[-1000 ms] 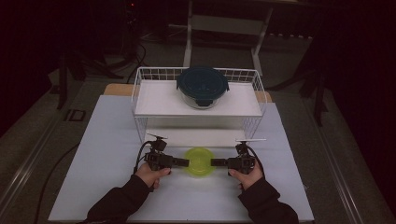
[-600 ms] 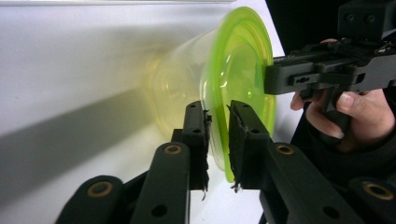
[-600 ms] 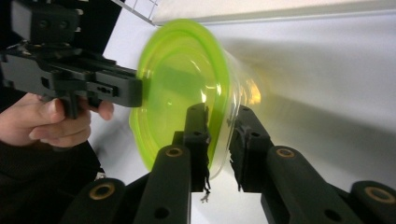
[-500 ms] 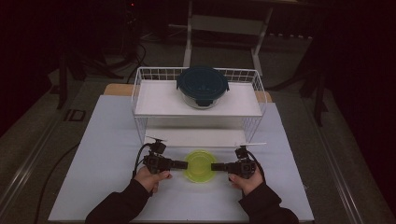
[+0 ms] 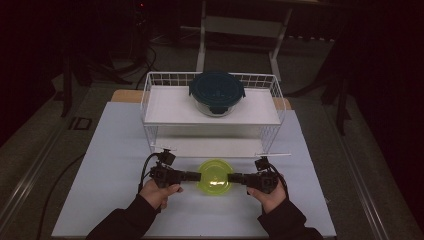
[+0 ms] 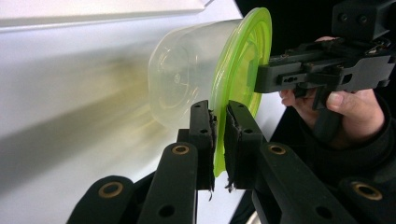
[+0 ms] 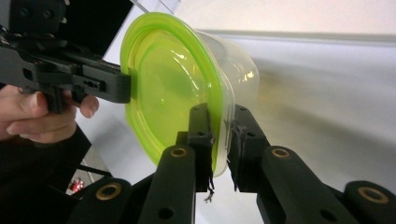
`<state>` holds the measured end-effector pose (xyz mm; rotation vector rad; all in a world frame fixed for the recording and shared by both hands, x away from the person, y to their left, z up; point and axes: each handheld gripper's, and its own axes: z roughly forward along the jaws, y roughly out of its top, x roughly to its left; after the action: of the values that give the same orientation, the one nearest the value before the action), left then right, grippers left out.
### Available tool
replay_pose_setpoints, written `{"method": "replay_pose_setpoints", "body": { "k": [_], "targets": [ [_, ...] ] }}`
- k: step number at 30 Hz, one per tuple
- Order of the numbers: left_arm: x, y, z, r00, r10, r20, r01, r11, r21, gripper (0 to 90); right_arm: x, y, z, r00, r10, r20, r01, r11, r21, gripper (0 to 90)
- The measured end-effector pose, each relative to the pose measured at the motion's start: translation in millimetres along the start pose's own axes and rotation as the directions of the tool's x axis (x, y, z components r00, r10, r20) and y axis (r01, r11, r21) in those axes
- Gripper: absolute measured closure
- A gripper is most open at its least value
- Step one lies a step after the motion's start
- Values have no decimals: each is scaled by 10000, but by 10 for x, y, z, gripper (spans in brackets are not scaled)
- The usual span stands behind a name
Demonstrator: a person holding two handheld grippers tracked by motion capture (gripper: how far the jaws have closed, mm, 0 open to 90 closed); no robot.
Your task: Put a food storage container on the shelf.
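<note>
Green-lidded container hangs between my two grippers above the near middle of the pale blue table, in a dark room. Behind it, a white wire rack stands toward the far edge, carrying a dark-lidded bowl. My left gripper and right gripper have just been closing; each now pinches the lid's rim from opposite sides.

Room: dark, unlit beyond the worktop.
Floor: grey.
Far: metal-legged frame.
</note>
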<state>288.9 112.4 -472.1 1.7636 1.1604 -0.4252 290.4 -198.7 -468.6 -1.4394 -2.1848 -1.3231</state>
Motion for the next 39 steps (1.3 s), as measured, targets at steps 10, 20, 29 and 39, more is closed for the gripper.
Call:
{"method": "replay_pose_setpoints", "body": {
  "k": [10,20,29,39],
  "targets": [
    [-219,88,-204,9984,513,251,-502,9978,-443,816,244,104,-207,9984,-558,3,557,9970,-533,803],
    [-378,172,-347,9964,849,21,-845,9934,-781,818,405,216,-297,9966,-823,35,823,9924,-911,804],
    [-516,288,-485,9933,1158,-49,-1157,9878,-1042,819,542,339,-397,9937,-1124,43,1120,9852,-1295,805],
    [-689,447,-657,9883,1526,-81,-1519,9759,-1566,819,709,542,-529,9872,-1594,59,1578,9706,-1815,805]
  ]
}}
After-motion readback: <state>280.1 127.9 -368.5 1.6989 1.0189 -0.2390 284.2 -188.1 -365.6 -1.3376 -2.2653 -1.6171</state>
